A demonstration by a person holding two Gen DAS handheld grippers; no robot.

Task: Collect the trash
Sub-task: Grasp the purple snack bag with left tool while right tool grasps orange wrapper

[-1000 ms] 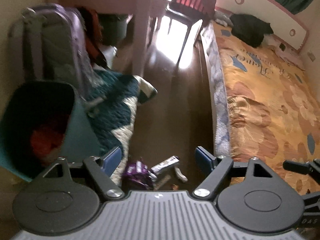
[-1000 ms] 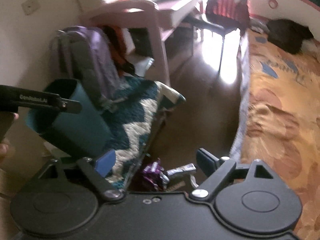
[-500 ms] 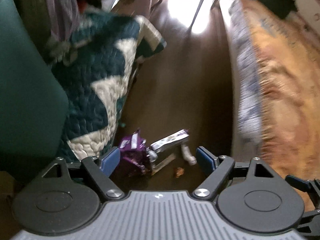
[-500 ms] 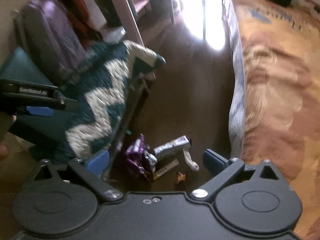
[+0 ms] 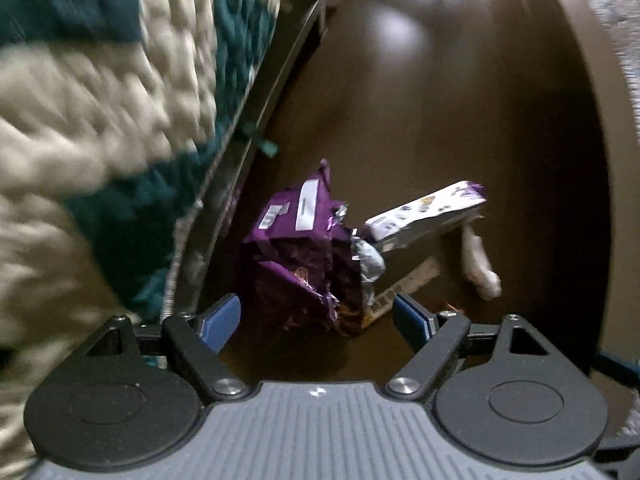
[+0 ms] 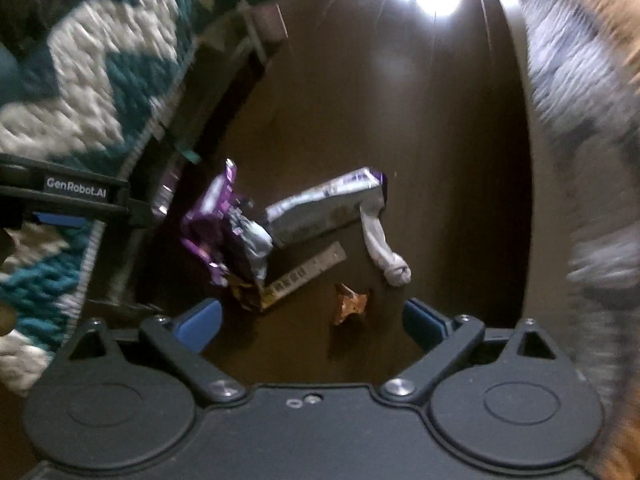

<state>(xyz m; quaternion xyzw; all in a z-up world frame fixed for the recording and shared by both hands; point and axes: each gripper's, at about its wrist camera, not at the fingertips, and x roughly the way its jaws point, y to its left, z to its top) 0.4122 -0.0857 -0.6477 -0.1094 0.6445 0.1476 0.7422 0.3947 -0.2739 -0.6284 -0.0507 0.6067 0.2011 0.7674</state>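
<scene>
A heap of trash lies on the dark floor. In the left wrist view it shows a crumpled purple wrapper (image 5: 296,256), a silver-white carton (image 5: 424,216), a white twisted scrap (image 5: 480,268) and a yellowish strip (image 5: 404,292). My left gripper (image 5: 316,318) hangs open just above them, the purple wrapper's near edge between its blue pads, untouched. The right wrist view shows the same purple wrapper (image 6: 212,224), carton (image 6: 324,208), strip (image 6: 304,276), white scrap (image 6: 384,248) and an orange scrap (image 6: 350,304). My right gripper (image 6: 312,320) is wide, its jaws closing, the orange scrap just ahead of them, untouched.
A teal and cream quilt (image 5: 100,120) hangs over a dark frame (image 5: 256,112) close on the left of the heap. The bed's grey patterned side (image 6: 568,100) rises on the right. The left gripper's frame (image 6: 76,194) juts in at the right wrist view's left edge.
Both grippers have dropped steeply towards the floor, so the trash heap looms much larger. The teal bin, backpack, desk and bed top have left the views.
</scene>
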